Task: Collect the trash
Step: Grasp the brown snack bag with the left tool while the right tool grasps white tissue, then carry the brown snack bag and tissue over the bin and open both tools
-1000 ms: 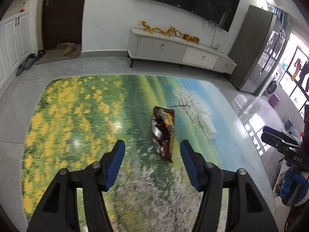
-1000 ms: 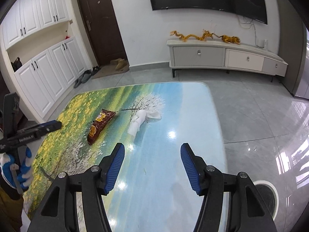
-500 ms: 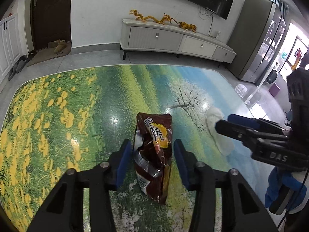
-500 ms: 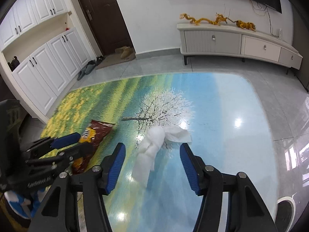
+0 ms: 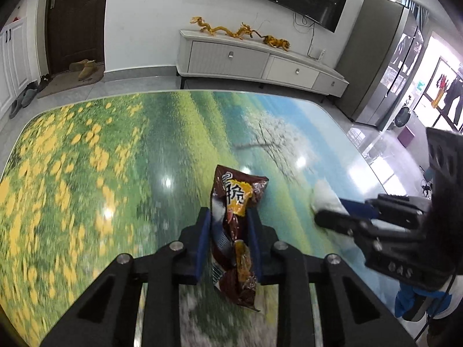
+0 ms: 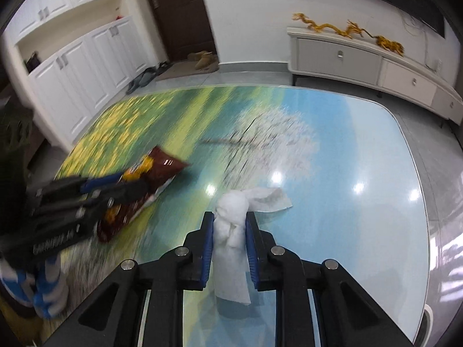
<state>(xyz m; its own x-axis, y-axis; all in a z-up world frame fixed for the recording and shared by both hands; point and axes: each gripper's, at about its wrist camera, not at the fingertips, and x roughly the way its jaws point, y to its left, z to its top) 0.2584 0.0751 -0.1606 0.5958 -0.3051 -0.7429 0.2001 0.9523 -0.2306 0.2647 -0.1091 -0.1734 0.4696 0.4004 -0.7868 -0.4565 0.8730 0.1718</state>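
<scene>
- Jaws on both grippers have just been closing, and each now has a piece of rubbish between its pads.
- Left gripper (image 5: 228, 231) pinches the brown snack bag (image 5: 235, 225) across its middle; the blue pads press its crumpled sides, where half a second ago they stood clear of it on either side.
- Right gripper (image 6: 230, 237) pinches the white crumpled tissue (image 6: 234, 231) the same way; its loose flap sticks out to the far right of the pads.
- Snack bag and tissue both lie on the glossy table (image 5: 86, 173) with the printed meadow scene, the bag to the left, the tissue near it on the right, over the pale blue part of the print.
- Seen from the right wrist, the left gripper (image 6: 115, 189) lies over the bag (image 6: 162, 170); from the left wrist, the right gripper (image 5: 332, 214) covers most of the tissue (image 5: 322, 195).
- Judgement: both grasps look made, so lifting comes next. No bin is clearly in view.
- Risk: the bag is slick and the tissue soft, so either could slip on the way up.
</scene>
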